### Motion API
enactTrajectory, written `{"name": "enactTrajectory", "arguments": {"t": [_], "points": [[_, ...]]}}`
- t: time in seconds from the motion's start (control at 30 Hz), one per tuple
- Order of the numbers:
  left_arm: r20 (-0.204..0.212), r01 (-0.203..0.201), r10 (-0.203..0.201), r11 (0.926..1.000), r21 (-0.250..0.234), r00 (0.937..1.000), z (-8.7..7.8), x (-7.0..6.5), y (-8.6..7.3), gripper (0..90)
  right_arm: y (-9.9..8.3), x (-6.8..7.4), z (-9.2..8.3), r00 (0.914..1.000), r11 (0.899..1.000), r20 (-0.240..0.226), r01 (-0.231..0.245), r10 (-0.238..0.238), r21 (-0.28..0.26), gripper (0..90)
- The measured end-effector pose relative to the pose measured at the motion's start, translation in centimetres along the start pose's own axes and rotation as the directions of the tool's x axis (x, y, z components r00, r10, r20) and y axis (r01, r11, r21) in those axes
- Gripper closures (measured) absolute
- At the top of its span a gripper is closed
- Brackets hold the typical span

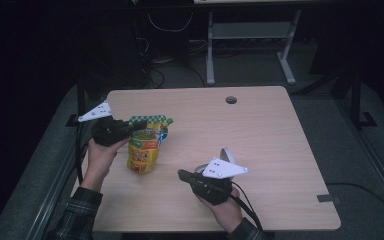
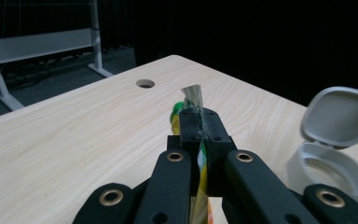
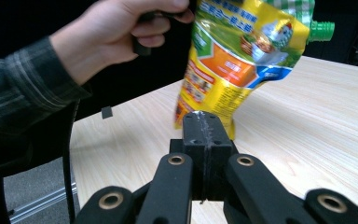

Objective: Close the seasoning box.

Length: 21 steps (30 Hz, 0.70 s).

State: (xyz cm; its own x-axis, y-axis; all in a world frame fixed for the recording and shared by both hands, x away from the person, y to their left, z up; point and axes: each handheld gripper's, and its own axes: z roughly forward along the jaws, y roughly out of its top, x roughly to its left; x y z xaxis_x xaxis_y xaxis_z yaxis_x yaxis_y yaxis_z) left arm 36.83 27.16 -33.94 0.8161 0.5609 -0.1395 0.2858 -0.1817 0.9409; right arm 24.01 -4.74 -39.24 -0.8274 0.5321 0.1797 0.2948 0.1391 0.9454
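Left gripper (image 1: 130,127) clamped on top edge of yellow spouted pouch (image 1: 145,150), held upright at left side of wooden table (image 1: 260,130); right gripper (image 1: 182,175) pressed together, empty, just beside open white flip-lid container (image 2: 335,144)

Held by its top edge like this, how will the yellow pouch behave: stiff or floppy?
Probably floppy: the pouch hangs below the left gripper, which pinches only its thin top seam. Its printed film looks glossy, so likely slippery. The bulging lower body suggests some weight.
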Motion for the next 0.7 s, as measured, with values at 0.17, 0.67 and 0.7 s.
{"name": "enactTrajectory", "arguments": {"t": [0.17,0.67,0.7], "points": [[0.011,0.016,-0.015,0.9979,-0.063,0.9998,-0.3,0.5,-1.2,89.5,-0.2,-0.5,-1.0,0.9999,1.000,0.007,-0.013,0.013,0.013,89.6],[-0.042,0.015,-0.019,0.9966,-0.081,0.9989,-5.8,-1.1,-4.7,87.8,0.1,-1.4,-2.5,1.0000,0.999,-0.003,-0.001,0.001,0.035,89.1],[-0.043,0.016,-0.019,0.9967,-0.079,0.9989,-5.9,-1.1,-4.8,87.2,0.1,-1.5,-2.6,1.0000,0.999,-0.007,-0.002,0.002,0.034,89.0]]}}
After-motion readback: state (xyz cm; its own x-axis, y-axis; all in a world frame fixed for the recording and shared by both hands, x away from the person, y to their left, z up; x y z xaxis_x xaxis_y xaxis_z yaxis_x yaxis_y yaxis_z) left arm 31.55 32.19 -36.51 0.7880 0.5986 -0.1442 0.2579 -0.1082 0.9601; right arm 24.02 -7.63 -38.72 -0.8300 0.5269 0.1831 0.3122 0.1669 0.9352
